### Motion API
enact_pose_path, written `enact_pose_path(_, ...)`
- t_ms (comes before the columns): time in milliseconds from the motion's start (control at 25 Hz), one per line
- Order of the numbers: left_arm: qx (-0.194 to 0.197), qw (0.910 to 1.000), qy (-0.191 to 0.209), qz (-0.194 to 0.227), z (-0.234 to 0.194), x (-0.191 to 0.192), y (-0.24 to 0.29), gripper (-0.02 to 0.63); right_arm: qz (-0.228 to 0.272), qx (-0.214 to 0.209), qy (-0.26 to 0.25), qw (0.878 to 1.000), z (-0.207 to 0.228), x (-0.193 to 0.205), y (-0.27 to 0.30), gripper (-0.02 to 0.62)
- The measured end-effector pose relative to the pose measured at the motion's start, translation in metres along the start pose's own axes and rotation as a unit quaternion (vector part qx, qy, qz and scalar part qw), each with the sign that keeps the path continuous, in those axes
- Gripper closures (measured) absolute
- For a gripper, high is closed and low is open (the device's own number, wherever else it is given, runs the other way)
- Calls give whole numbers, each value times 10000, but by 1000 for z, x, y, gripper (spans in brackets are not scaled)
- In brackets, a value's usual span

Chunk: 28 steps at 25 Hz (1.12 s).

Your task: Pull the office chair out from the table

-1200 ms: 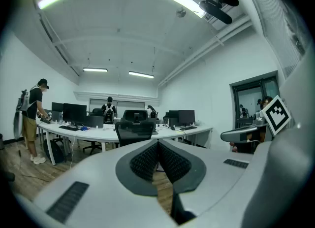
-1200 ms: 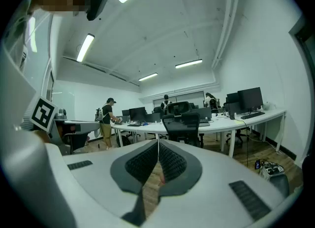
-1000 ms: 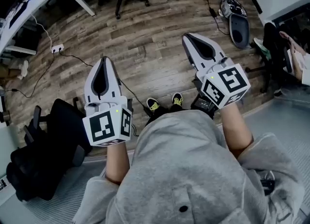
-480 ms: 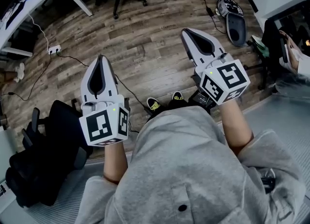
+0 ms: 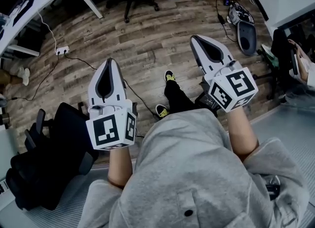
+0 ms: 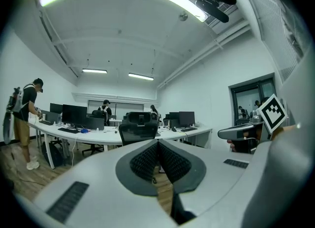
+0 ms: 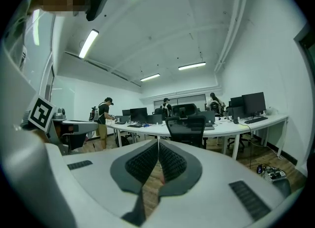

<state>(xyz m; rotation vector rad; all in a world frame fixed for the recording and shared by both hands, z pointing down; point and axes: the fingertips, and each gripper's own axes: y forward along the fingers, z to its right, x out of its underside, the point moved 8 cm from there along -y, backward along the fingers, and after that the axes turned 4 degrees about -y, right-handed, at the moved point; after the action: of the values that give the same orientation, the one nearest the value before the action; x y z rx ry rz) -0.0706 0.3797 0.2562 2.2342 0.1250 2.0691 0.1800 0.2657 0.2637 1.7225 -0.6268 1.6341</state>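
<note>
Two grippers, left (image 5: 109, 63) and right (image 5: 195, 40), have jaws pressed together on nothing. The chair (image 7: 187, 126) stands well ahead of both, tucked at the white counter (image 7: 256, 122), its back toward me. I judge neither hand clearly nearer.

You stand over a matt, grainy brown wood-plank floor (image 5: 147, 49). Your grey sweatshirt (image 5: 197, 173) is soft matt cloth. Your left claw (image 6: 157, 142) and right claw (image 7: 158, 142) have smooth white plastic shells and rough, knurled black pads (image 6: 145, 162).
</note>
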Motion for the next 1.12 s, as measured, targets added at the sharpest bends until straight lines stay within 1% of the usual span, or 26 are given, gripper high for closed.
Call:
enact_pose_path(280, -100, 9999, 14, 42, -10, -1, 11, 595, 8, -171, -85, 9998, 1, 0, 24, 568)
enact_pose_path(480, -180, 9998, 30, 8, -20, 2, 31, 595, 26, -263, -144, 9995, 10, 0, 51, 568)
enact_pose_path(680, -131, 9998, 98, -81, -28, -1, 67, 595, -45, -268, -135, 9995, 29, 1, 80, 568)
enact_pose_path(1120, 10, 9994, 110, -338, -41, -11, 170, 595, -274, -129, -77, 9995, 91, -5, 149, 568)
